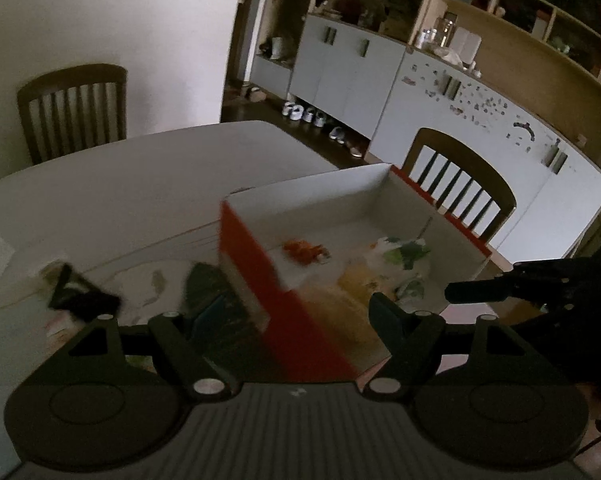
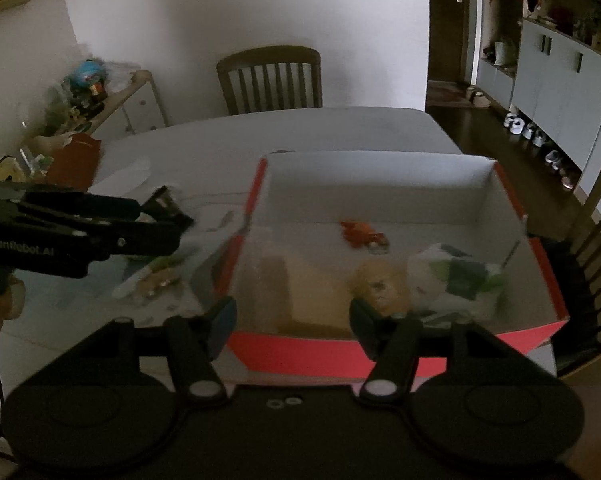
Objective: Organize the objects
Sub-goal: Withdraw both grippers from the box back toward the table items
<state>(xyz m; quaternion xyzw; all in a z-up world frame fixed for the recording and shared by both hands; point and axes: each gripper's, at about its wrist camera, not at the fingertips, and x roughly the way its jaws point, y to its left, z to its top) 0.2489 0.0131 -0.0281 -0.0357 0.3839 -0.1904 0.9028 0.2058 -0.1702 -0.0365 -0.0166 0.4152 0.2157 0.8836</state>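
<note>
From the left wrist, the left gripper [image 1: 296,312] was seen with jaws wide, empty, astride the red box [image 1: 260,280] wall. From the right wrist, the right gripper [image 2: 292,312] was held wide over the box's near wall; the white-green bag [image 2: 456,276] inside was judged light, soft, best pinched at a fold.

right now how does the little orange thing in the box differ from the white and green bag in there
The orange item is small, lies toward the back of the red box on bare floor, and is one warm colour. The white and green bag is far bulkier, crumpled, patterned, and sits near the right wall. Both rest inside the box, untouched by either gripper.
</note>
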